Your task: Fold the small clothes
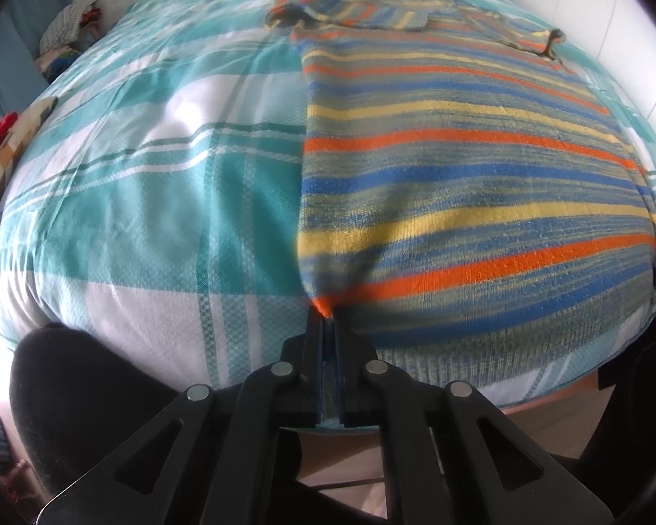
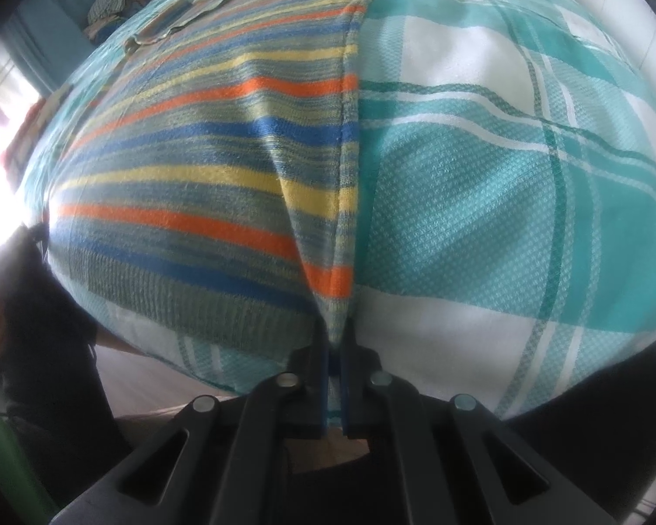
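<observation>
Striped knit in orange, blue, yellow and grey-green fills the right half of your left wrist view: the sweater (image 1: 459, 166) lies spread flat on the bed (image 1: 153, 201), whose cover is a teal and white check. Your left claw (image 1: 326, 321) is pinched tight on the sweater's near left corner, the fabric pulled up into a small peak between the jaws. One sleeve (image 1: 520, 33) lies across the far end of the garment, and a bunched part of the knit sits near the collar. A pile of clothes (image 1: 65, 26) rests beyond the bed at the far left. From the right wrist view the same sweater (image 2: 188, 166) covers the left half of the bed (image 2: 525, 201), its side seam running straight away from you. Your right claw (image 2: 336, 337) is clamped narrow on the near right corner at the ribbed hem, with a fold of knit rising from the jaws. The sleeve (image 2: 183, 17) lies towards the far left here.
</observation>
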`<state>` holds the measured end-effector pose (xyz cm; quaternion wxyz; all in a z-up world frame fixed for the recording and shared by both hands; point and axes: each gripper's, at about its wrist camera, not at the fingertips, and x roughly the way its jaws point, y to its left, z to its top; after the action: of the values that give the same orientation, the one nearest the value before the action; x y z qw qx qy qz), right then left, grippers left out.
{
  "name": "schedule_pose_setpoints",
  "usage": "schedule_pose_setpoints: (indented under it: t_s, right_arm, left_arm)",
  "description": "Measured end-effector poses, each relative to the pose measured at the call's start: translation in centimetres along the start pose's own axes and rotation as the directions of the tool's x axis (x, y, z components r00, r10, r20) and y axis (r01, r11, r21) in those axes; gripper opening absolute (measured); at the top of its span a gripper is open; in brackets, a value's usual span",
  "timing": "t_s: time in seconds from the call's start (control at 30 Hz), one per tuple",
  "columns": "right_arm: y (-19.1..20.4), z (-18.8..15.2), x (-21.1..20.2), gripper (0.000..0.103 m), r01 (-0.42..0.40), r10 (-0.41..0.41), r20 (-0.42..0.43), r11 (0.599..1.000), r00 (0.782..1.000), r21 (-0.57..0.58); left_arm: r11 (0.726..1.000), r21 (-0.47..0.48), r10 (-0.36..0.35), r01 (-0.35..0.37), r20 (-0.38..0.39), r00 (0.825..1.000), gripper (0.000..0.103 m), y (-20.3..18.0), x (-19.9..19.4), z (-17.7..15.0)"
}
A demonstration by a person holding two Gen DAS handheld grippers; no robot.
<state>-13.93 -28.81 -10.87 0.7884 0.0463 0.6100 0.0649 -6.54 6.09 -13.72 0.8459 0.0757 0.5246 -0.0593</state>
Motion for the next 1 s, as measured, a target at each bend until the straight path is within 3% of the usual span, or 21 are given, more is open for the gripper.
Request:
schedule_pose_setpoints:
  t_s: [0.17,0.2,0.23,0.3,0.37,0.43,0.5,0.57,0.63,0.73,0.8,0.9,1.0]
  right_arm:
    - [-0.1,-0.2,-0.1,0.005,-0.003,0.002,0.022,1.000,1.000,0.021]
    - [-0.3,-0.2,-0.1,0.005,-0.014,0.013,0.022,1.000,1.000,0.028]
    - [-0.7,-0.3,-0.3,0.009,-0.031,0.030,0.019,0.999,0.999,0.044]
    - [-1.4,-0.6,-0.5,0.019,-0.063,0.064,-0.003,0.995,0.998,0.080]
    - [-2.3,-0.9,-1.0,0.043,-0.073,0.077,-0.043,0.992,0.996,0.101]
    - [-3.3,-0.9,-2.8,0.045,0.010,-0.006,-0.069,0.998,0.998,0.064]
    - [-3.9,0.2,-5.6,0.045,0.158,-0.158,-0.038,0.987,0.987,-0.006]
    - [-3.9,2.7,-9.4,0.045,0.304,-0.300,0.064,0.950,0.952,-0.072]
    - [-2.4,6.4,-13.5,0.050,0.383,-0.351,0.213,0.914,0.912,-0.133]
    - [1.3,12.0,-16.4,0.063,0.362,-0.258,0.377,0.901,0.890,-0.238]
    - [3.7,16.1,-15.5,0.064,0.290,-0.139,0.413,0.899,0.900,-0.329]
    - [6.4,21.7,-10.6,0.064,0.179,-0.014,0.358,0.885,0.934,-0.430]
    - [9.1,26.2,-3.9,0.062,0.095,0.069,0.299,0.860,0.952,-0.501]
  left_arm:
    - [0.999,0.019,0.030,-0.030,0.012,0.999,0.012,-0.4,-0.5,-0.3]
    - [0.999,0.021,0.036,-0.036,0.013,0.999,0.023,-0.4,-0.8,-0.3]
    - [0.999,0.020,0.045,-0.045,0.014,0.999,0.041,-0.3,-1.1,-0.4]
    - [0.999,0.008,0.046,-0.046,0.021,0.999,0.062,0.0,-1.8,-0.5]
    - [1.000,-0.013,0.015,-0.014,0.034,0.999,0.063,0.7,-3.0,-0.4]
    - [0.999,-0.045,0.003,0.000,0.070,0.998,0.065,1.7,-4.6,0.2]
    - [0.997,-0.071,0.019,-0.010,0.122,0.992,0.070,2.6,-6.0,0.9]
    - [0.995,-0.103,0.037,-0.018,0.184,0.982,0.073,3.4,-7.4,1.8]
    - [0.991,-0.130,0.040,-0.009,0.234,0.971,0.075,3.9,-8.2,2.8]
    - [0.988,-0.155,0.045,-0.003,0.269,0.962,0.076,3.8,-8.4,4.2]
    - [0.986,-0.169,0.040,0.008,0.278,0.960,0.076,3.5,-8.5,4.6]
    - [0.982,-0.186,0.025,0.029,0.282,0.959,0.077,3.5,-8.8,4.2]
    - [0.979,-0.203,0.058,-0.002,0.269,0.961,0.078,3.9,-9.1,3.3]
